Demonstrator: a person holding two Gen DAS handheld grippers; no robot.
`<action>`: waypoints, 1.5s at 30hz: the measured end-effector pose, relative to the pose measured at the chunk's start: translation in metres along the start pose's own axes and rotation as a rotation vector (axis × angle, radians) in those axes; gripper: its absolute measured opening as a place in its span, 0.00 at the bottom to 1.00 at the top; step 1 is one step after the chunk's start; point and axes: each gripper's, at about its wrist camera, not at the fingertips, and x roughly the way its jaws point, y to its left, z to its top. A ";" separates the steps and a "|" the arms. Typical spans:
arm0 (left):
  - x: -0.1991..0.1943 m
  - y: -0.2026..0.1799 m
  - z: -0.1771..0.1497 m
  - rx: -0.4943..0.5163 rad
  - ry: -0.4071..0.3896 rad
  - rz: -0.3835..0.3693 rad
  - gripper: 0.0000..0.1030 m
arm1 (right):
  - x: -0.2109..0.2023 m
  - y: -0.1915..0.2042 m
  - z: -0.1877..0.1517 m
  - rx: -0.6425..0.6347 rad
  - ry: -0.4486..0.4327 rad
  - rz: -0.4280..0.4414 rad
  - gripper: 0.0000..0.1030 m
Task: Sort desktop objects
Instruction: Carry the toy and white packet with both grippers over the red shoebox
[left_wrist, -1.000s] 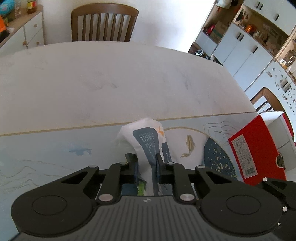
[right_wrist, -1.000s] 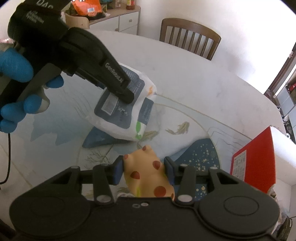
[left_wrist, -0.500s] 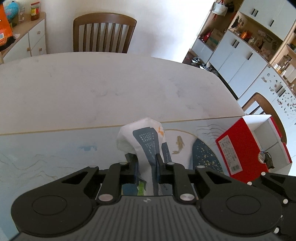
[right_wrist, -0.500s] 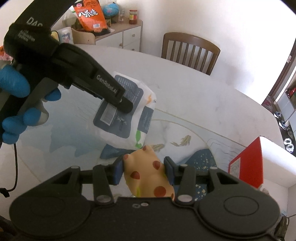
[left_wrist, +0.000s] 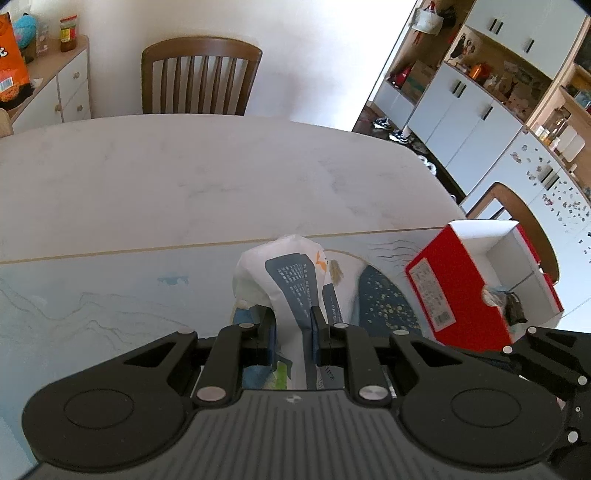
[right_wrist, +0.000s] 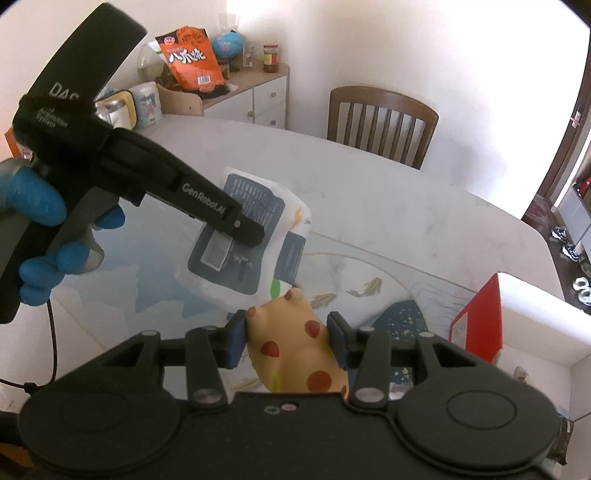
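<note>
Left wrist view first: left tool (left_wrist: 293, 325) is clamped on one white-and-navy packet (left_wrist: 291, 277), pinching its lower part so the packet sticks up above the fingers, lifted off the illustrated mat (left_wrist: 110, 291). Right wrist view shows the same packet (right_wrist: 247, 236) from the side, hanging in the air over the mat, with the left tool (right_wrist: 251, 232) angled down from upper left and a blue-gloved hand (right_wrist: 40, 221) wrapped around its handle.

Right tool (right_wrist: 286, 332) is closed on one yellow toy with red spots (right_wrist: 295, 347), held just below and in front of the packet; can't tell if the two touch.

Count-wise: one packet, one toy, one red box (left_wrist: 480, 284) open on top with white inside, sitting at the right edge of the tabletop (left_wrist: 221, 177). Two wooden chairs are visible, one behind the tabletop (left_wrist: 201, 74) and one beside the box (left_wrist: 517, 206). An orange snack bag (right_wrist: 192, 59) stands on the sideboard.
</note>
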 end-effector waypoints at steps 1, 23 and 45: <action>-0.003 -0.002 -0.001 0.003 0.000 -0.001 0.16 | -0.003 0.000 -0.001 0.001 -0.002 0.001 0.44; -0.027 -0.087 -0.001 0.081 -0.028 -0.134 0.16 | -0.076 -0.041 -0.025 0.093 -0.065 -0.074 0.44; 0.024 -0.209 0.030 0.203 -0.040 -0.205 0.16 | -0.108 -0.142 -0.066 0.206 -0.091 -0.206 0.44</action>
